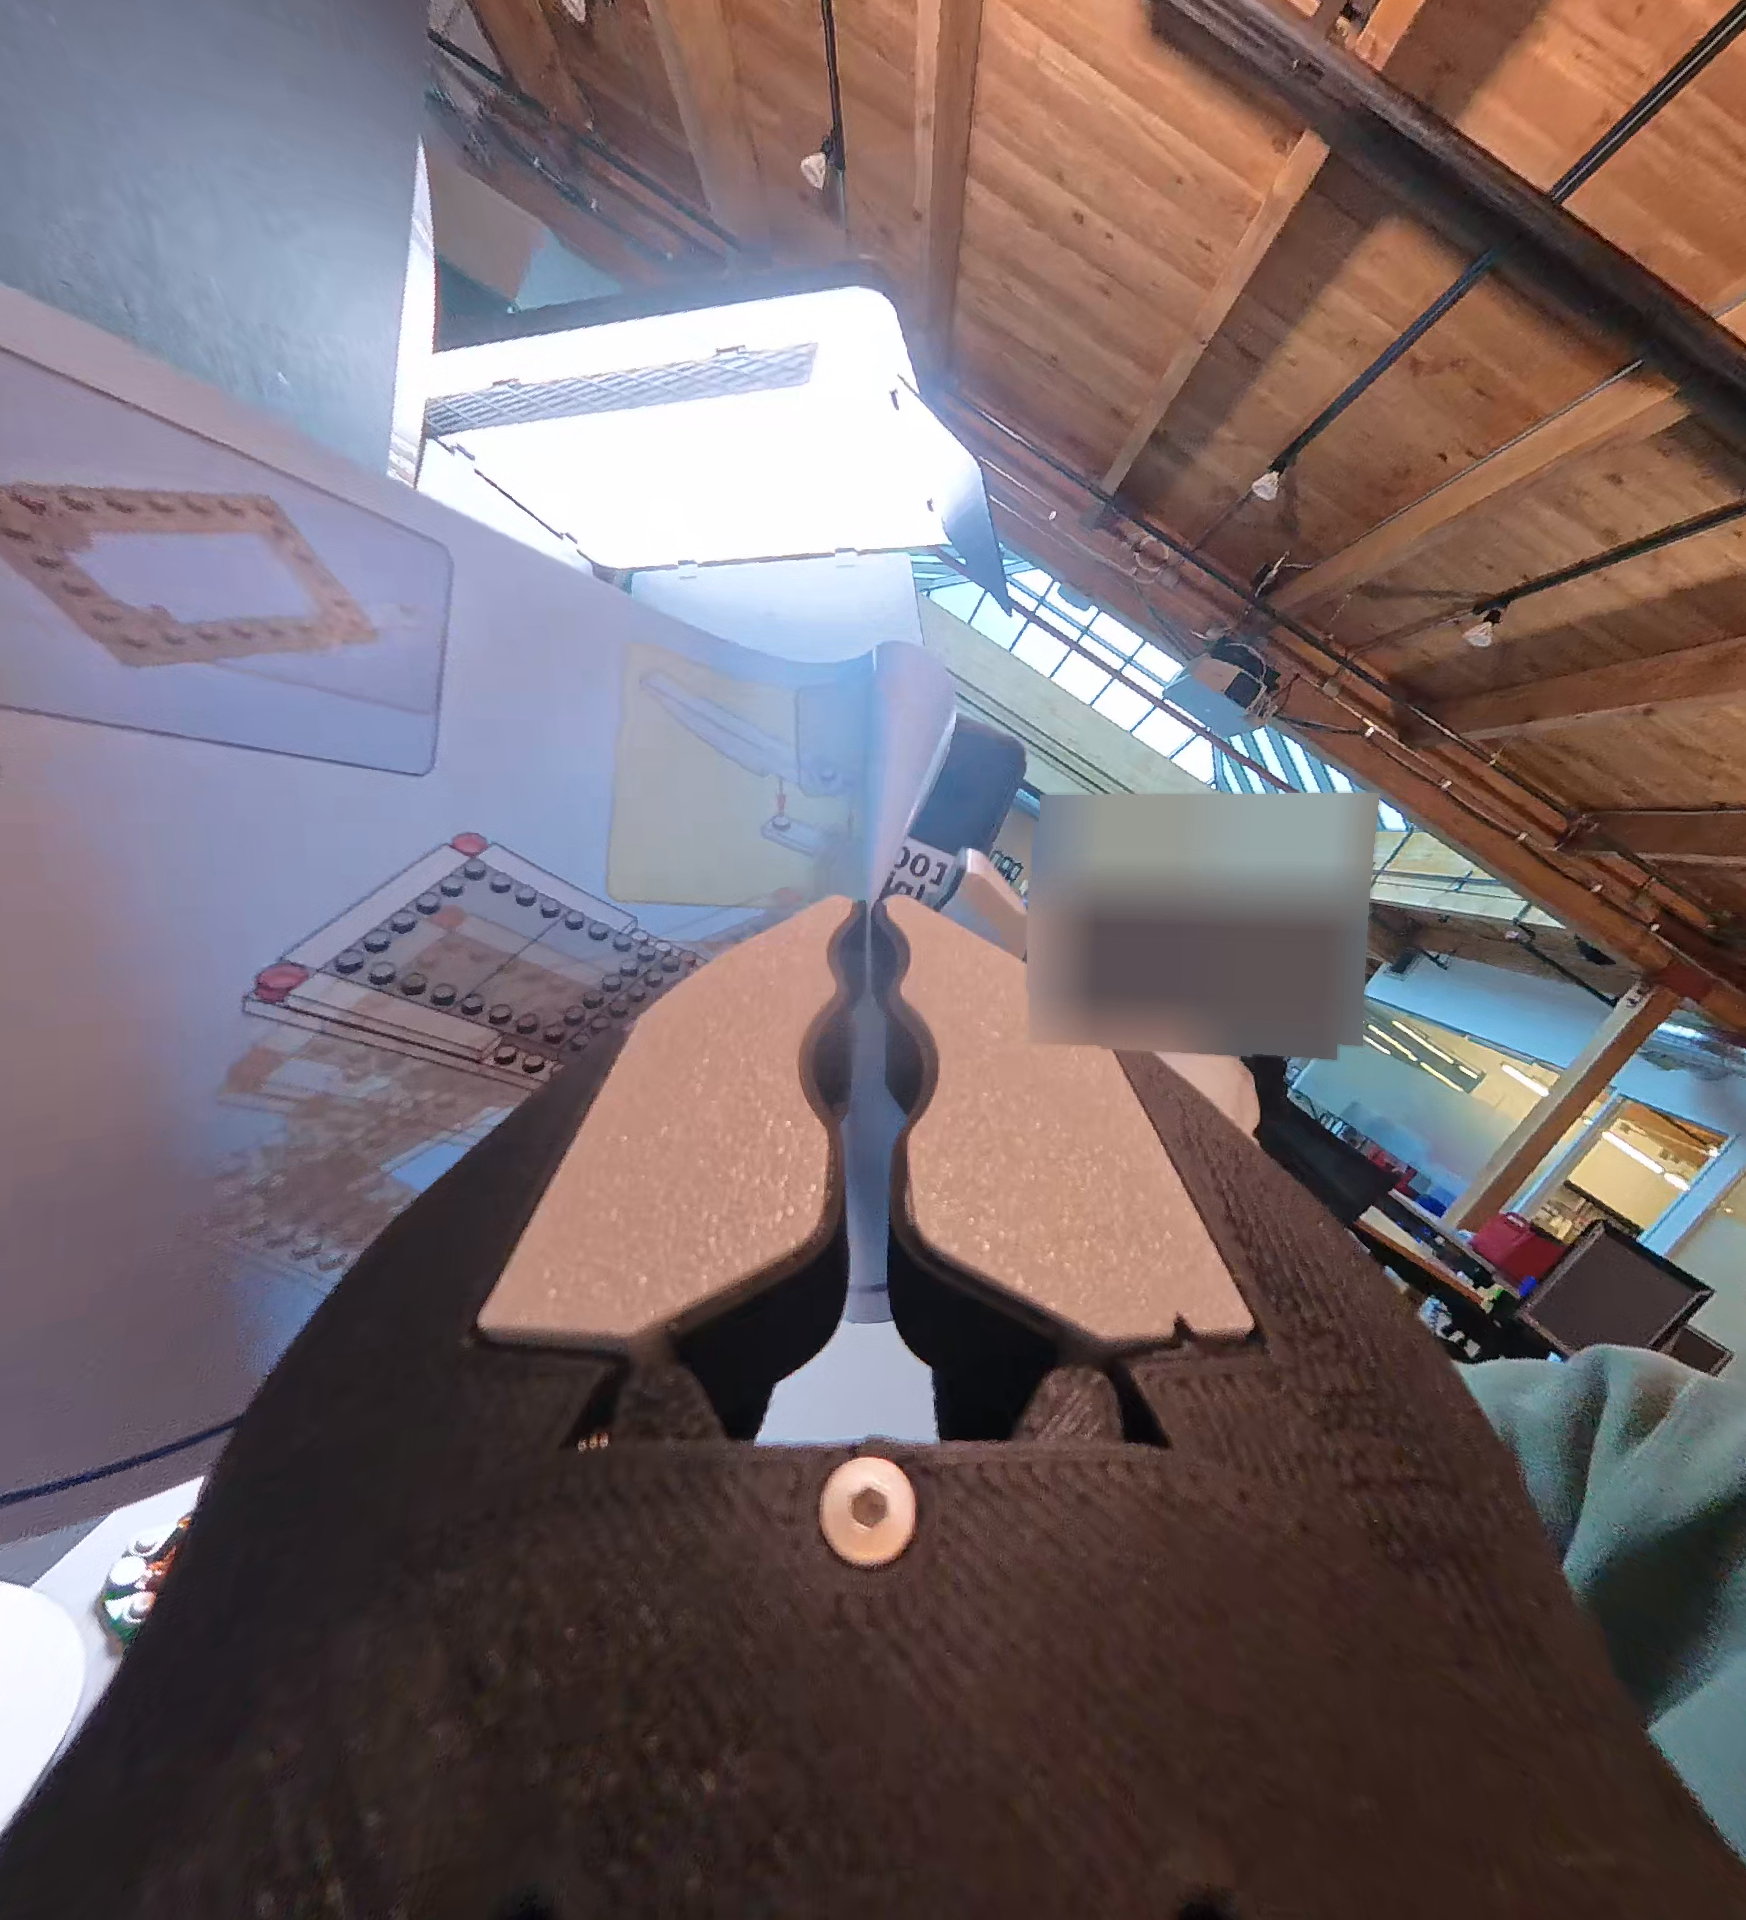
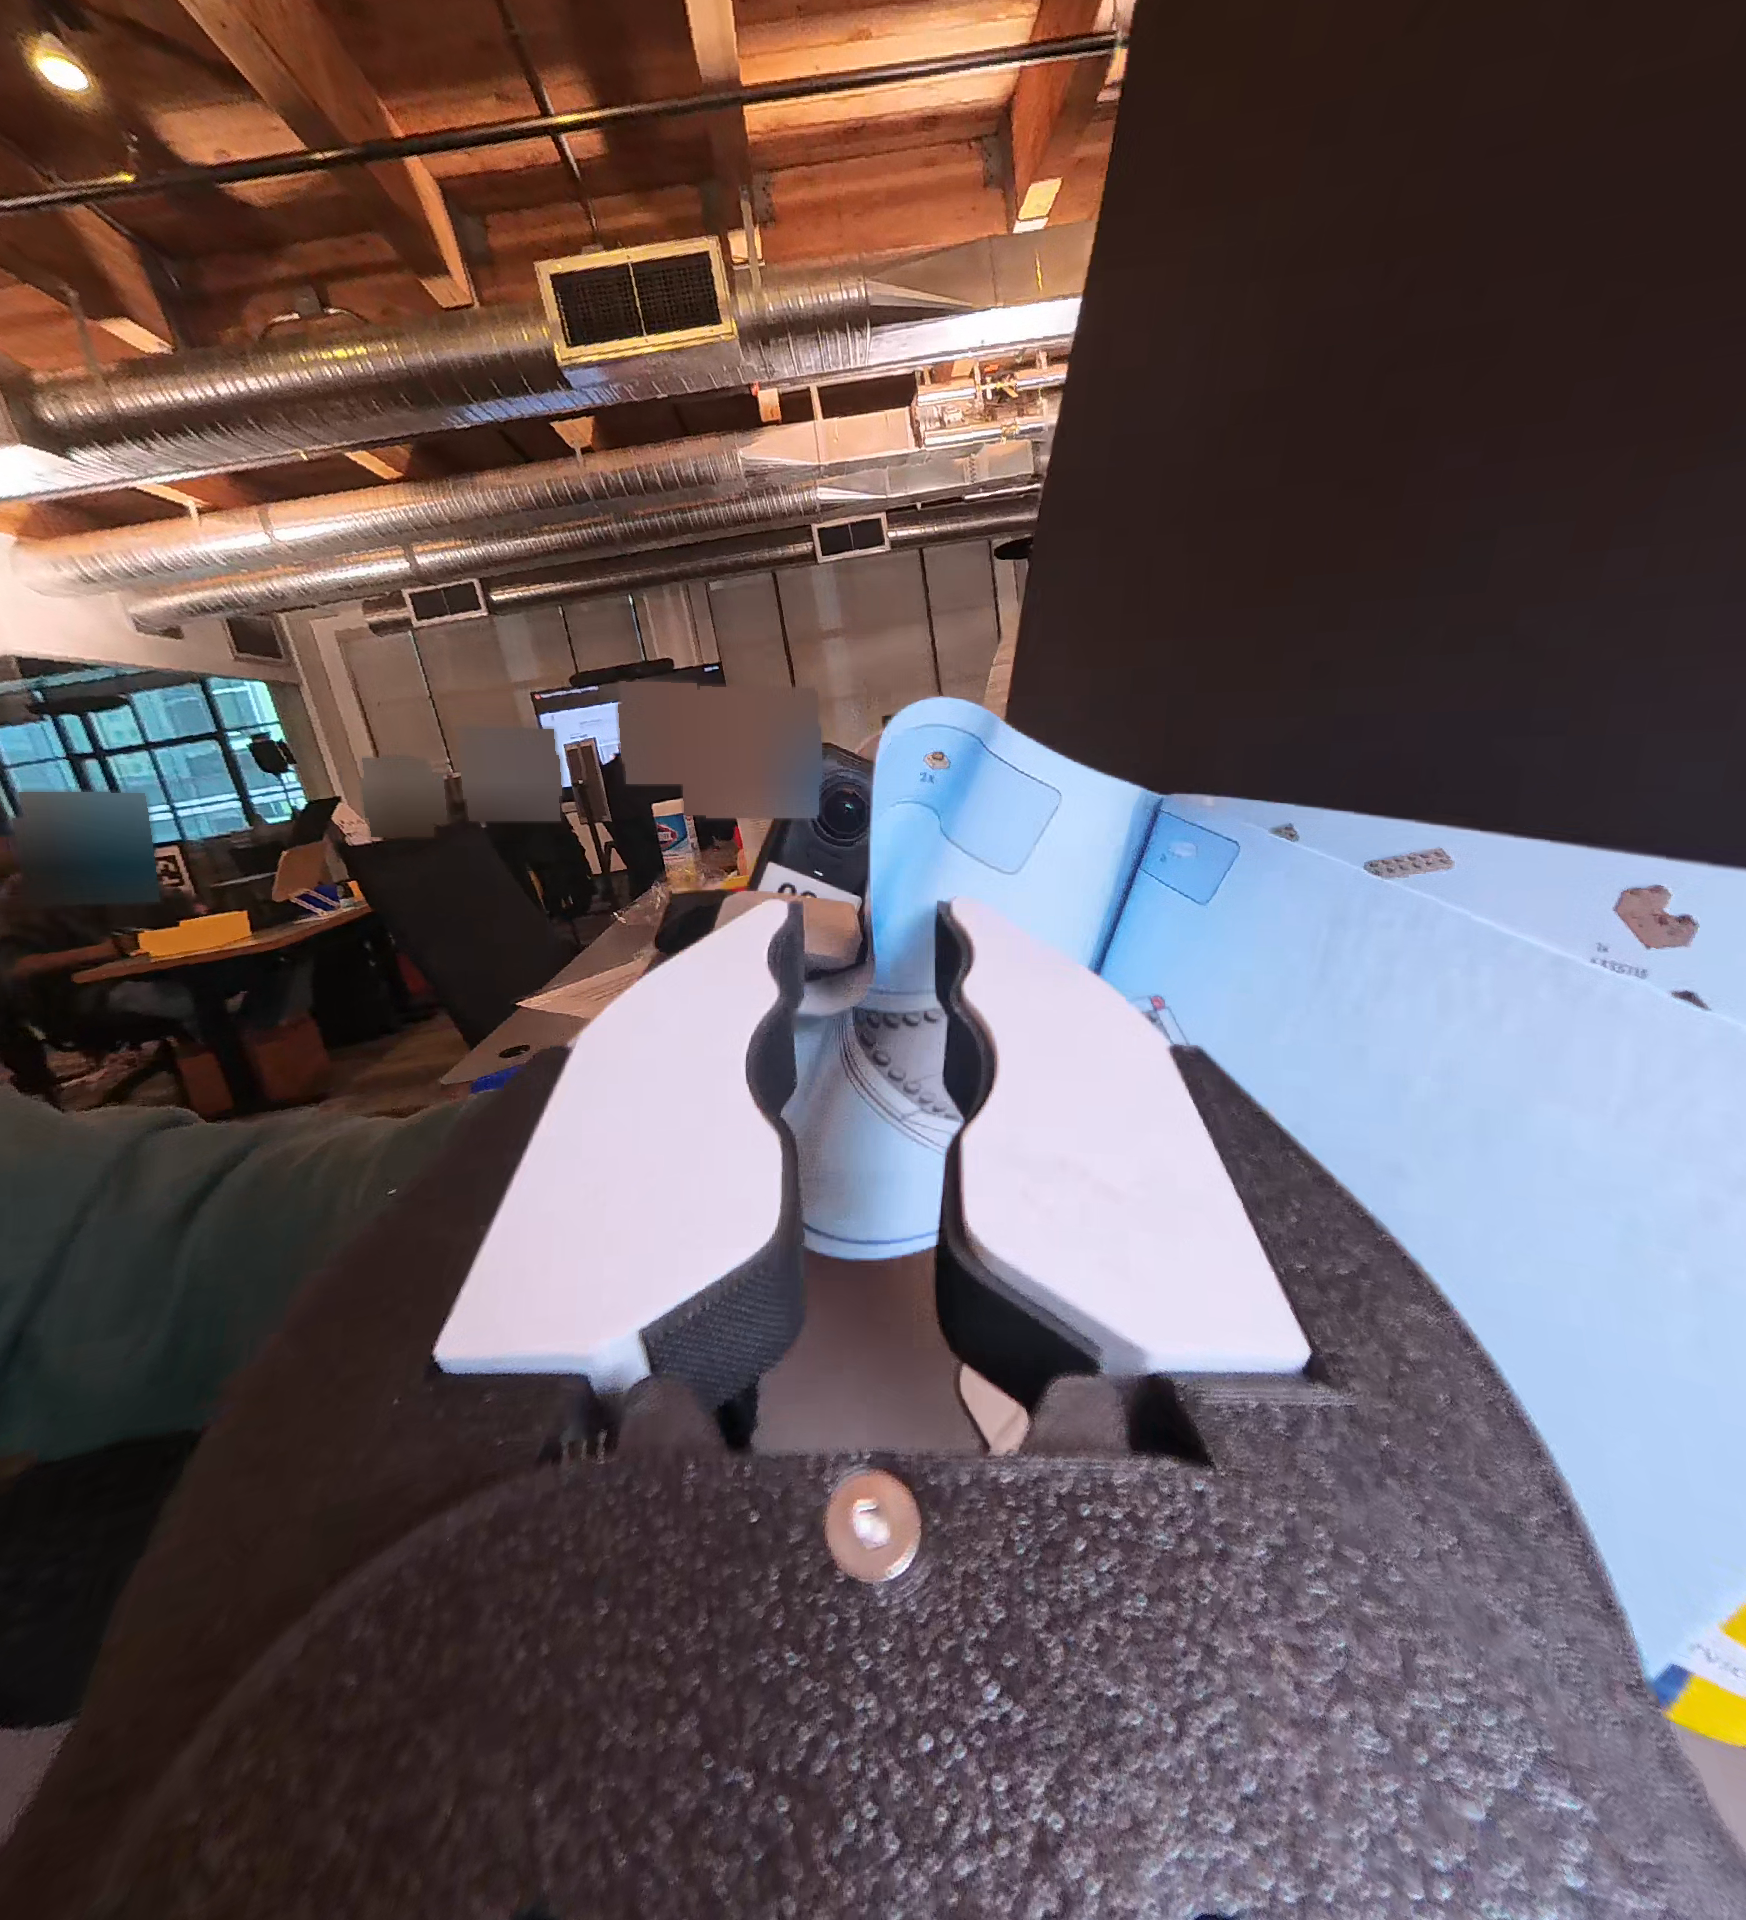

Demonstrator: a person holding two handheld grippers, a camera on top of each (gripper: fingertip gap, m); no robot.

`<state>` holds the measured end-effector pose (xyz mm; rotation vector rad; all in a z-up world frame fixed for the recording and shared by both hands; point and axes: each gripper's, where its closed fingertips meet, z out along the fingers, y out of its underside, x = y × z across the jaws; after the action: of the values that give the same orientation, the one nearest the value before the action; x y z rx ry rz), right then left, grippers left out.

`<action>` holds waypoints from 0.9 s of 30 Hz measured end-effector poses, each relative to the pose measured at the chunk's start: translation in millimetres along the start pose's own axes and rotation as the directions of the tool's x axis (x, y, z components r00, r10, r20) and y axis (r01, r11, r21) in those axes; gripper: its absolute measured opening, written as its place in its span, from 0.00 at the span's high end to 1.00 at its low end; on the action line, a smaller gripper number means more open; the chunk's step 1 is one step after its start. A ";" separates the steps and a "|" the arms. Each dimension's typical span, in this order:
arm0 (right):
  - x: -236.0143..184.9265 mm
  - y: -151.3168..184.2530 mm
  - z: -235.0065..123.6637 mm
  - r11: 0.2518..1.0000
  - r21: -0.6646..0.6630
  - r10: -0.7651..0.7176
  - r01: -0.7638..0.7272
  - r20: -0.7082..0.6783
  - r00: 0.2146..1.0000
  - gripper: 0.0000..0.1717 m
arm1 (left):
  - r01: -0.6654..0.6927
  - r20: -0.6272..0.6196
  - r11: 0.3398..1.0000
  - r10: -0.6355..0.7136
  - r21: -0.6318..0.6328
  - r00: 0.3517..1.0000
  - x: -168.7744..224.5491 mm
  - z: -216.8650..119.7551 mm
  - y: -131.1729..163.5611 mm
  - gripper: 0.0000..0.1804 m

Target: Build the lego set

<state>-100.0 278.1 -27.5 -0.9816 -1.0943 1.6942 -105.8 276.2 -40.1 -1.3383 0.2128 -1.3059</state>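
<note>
Left gripper (image 1: 864, 920) clamped on booklet (image 2: 1420, 1091) page (image 1: 895, 769); right gripper (image 2: 869, 914) open astride the curled page, pads not pressing.

- left gripper (image 1: 861, 920): black, rough printed body, pale grainy finger plates with wavy dark inner edges, one silver hex screw (image 1: 867, 1522)
- right gripper (image 2: 869, 914): same build, whiter plates
- grey-green sleeve (image 1: 1679, 1538) behind each

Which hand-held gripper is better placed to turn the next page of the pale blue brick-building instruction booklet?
Left, probably. The left hand-held gripper is already clamped on a curled page of the pale blue instruction booklet; the right hand-held gripper is open, gripping nothing.
</note>
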 end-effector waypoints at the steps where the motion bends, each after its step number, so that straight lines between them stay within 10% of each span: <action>1: -2.5 -1.9 1.8 1.000 0.005 -0.010 0.010 0.009 1.000 0.87 | -0.004 0.004 1.000 0.004 -0.006 1.000 0.0 1.2 1.5 1.00; 18: 4.2 4.1 -4.3 0.998 -0.046 0.032 -0.032 -0.003 0.999 1.00 | -0.142 0.132 0.988 0.150 -0.065 0.980 -8.9 -9.1 -2.5 1.00; 23: 4.4 11.4 -0.4 0.997 -0.069 0.039 -0.039 -0.005 0.999 1.00 | -0.301 0.162 0.927 0.340 -0.224 0.926 -7.8 2.0 19.5 0.83; 27: 2.0 14.4 1.2 0.995 -0.079 0.060 -0.058 0.017 0.998 1.00 | -0.418 0.195 0.845 0.496 -0.332 0.846 -13.3 4.6 25.5 0.95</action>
<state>-105.3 276.3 -41.0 -1.0579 -1.1623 1.7223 -92.8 281.7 -65.6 -1.5683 0.5092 -0.6865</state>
